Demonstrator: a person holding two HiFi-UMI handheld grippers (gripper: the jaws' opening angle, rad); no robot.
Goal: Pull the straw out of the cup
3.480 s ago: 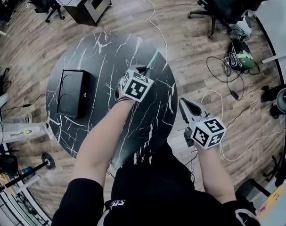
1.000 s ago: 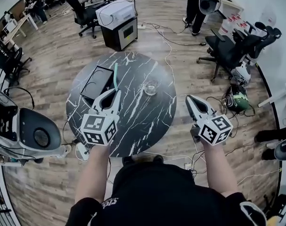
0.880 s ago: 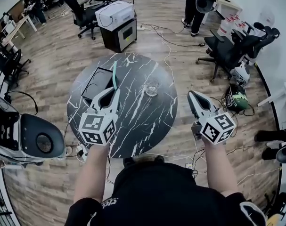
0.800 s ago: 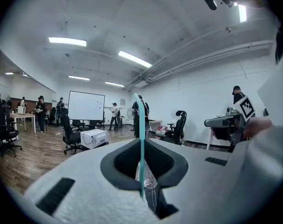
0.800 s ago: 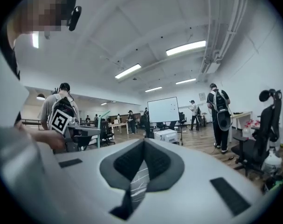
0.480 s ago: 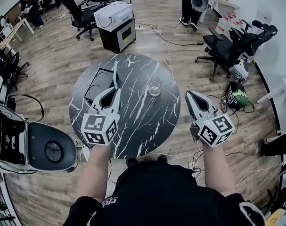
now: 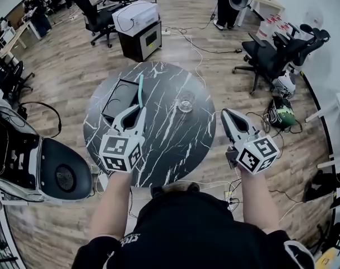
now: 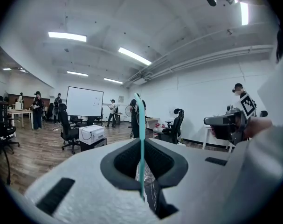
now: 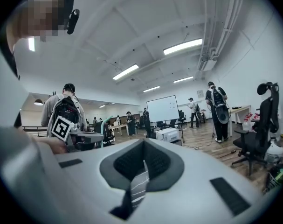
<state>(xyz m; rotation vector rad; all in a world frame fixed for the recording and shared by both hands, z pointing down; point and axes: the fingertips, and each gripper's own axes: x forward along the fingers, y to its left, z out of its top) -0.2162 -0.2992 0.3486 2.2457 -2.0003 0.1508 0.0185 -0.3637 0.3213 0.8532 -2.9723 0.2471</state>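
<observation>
I count one round black table with white marble veins [image 7: 170, 144], and toward its left side lies one flat black rectangular box [image 7: 116, 98]. I have two grippers by the table's near side. The left gripper [image 7: 137, 111] is pinched narrow on the one teal plastic straw [image 7: 140, 91], which sticks out past its tips beside the box. The right gripper [image 7: 227, 114], off the table's right rim, has its jaws together on nothing. One clear glass cup [image 7: 186, 101] stands on the table, apart from the straw.
</observation>
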